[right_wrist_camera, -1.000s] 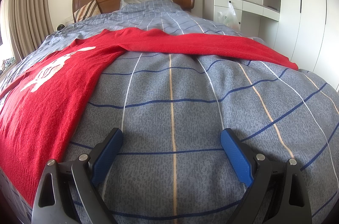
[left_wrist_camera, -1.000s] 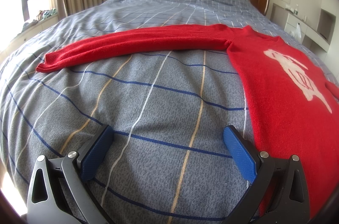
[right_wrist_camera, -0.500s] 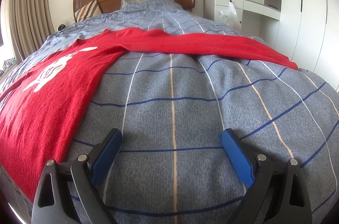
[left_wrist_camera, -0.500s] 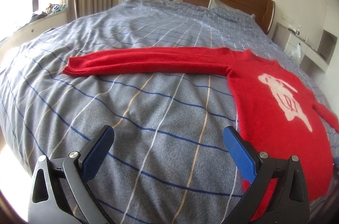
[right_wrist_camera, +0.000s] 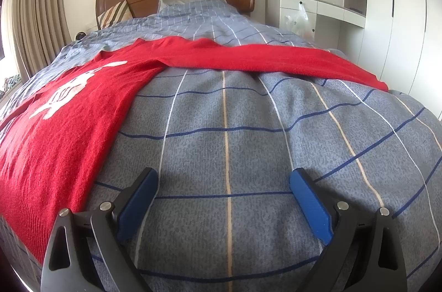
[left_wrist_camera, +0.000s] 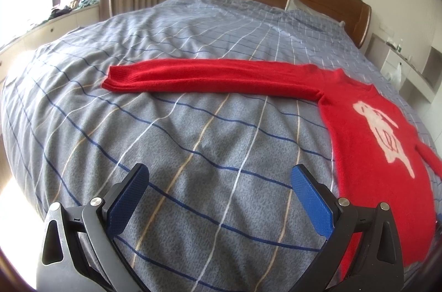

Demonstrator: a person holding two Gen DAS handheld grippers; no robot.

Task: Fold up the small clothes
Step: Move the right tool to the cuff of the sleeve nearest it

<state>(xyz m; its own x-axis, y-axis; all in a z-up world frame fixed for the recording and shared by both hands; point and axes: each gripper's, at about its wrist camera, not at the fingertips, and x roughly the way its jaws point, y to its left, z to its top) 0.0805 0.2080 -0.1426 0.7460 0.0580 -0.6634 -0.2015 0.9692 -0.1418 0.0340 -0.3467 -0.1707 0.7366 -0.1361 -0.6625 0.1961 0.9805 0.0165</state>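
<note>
Starting unfolded: red sweater (left_wrist_camera: 367, 137) lies flat on the bed (left_wrist_camera: 193, 154), frame right, sleeve (left_wrist_camera: 210, 76) stretching upper left. Left gripper (left_wrist_camera: 218, 195) and right gripper (right_wrist_camera: 223, 195) gape, empty. Pinch the cuff, probably first.

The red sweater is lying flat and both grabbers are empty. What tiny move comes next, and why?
Probably the left gripper should reach forward to the cuff of the long sleeve. The sweater lies spread flat on the bed, that sleeve stretched straight out, and both grippers are open, holding nothing.

Checked grey bed (left_wrist_camera: 193, 154), red sweater (left_wrist_camera: 367, 143) spread flat
</note>
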